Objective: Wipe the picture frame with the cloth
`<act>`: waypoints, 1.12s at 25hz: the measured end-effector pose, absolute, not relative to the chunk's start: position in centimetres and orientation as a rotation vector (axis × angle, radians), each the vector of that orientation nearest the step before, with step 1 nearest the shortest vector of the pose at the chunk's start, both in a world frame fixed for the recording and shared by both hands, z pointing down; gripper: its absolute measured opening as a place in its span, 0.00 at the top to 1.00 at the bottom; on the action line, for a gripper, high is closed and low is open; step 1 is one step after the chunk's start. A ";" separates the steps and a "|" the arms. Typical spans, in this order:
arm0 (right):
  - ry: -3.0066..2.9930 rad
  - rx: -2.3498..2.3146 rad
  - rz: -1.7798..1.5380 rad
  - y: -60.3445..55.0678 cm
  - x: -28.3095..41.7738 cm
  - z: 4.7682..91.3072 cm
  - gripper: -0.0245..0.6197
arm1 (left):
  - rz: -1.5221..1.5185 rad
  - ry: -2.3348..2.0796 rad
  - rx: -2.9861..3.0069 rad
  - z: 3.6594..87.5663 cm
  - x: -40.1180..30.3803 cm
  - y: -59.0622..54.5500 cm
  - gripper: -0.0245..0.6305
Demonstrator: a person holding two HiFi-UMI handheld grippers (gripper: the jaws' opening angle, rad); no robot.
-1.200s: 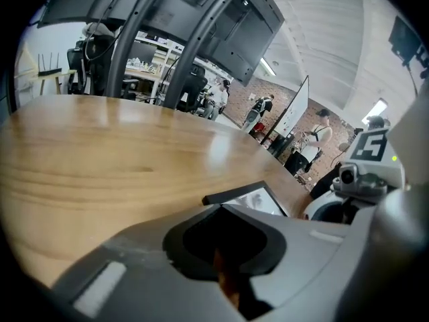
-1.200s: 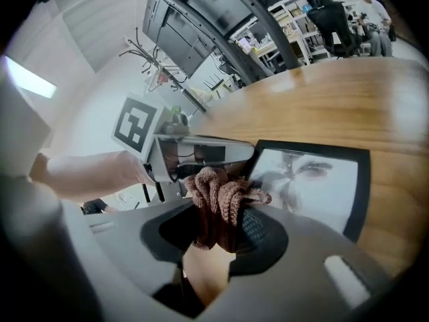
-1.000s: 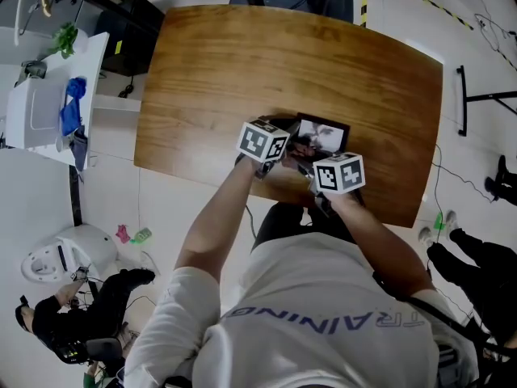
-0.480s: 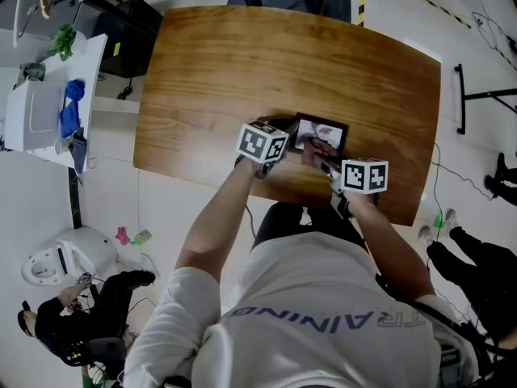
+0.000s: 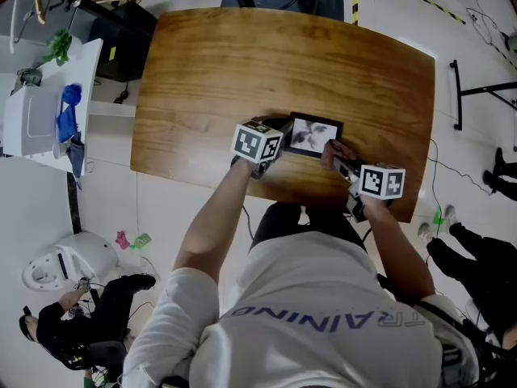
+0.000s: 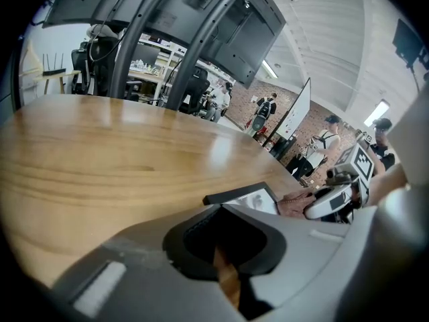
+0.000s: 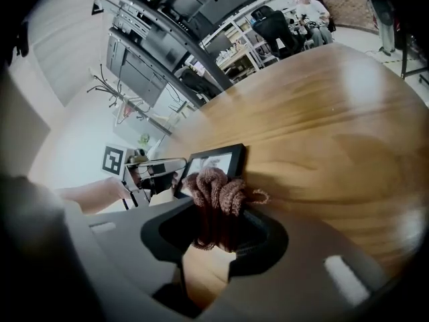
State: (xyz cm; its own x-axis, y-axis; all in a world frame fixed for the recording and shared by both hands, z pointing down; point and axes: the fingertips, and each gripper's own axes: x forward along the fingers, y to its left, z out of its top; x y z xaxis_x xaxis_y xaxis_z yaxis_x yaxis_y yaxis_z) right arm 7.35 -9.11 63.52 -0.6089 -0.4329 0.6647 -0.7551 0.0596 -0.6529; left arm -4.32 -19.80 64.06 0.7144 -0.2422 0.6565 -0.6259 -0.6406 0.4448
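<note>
Right hand-held gripper (image 7: 216,217) is clamped on a bunched, reddish-brown knitted cloth (image 7: 216,192), which in the head view touches the 4 o'clock corner of the frame (image 5: 307,133). Left hand-held gripper (image 6: 221,210) has its jaws drawn nearly together, with only a slit of wood showing between them, and its tips sit at the frame's 9 o'clock edge. The frame is a flat black rectangle around a glossy print, lying toward 5 o'clock on the rounded, varnished wooden bench (image 5: 242,63).
</note>
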 end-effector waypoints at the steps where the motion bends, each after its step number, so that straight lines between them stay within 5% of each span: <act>1: -2.048 1.205 1.563 -9.0 7.7 63.5 0.75 | 0.731 -0.658 2.238 64.0 -4.3 -19.8 0.95; 12: -2.103 1.226 1.539 -9.4 9.2 62.7 0.76 | 0.735 -0.712 2.261 63.9 -4.3 -19.8 0.95; 28: -2.460 1.646 0.531 -17.9 14.4 42.0 0.77 | 0.314 -1.119 2.605 42.8 -5.6 -19.1 0.96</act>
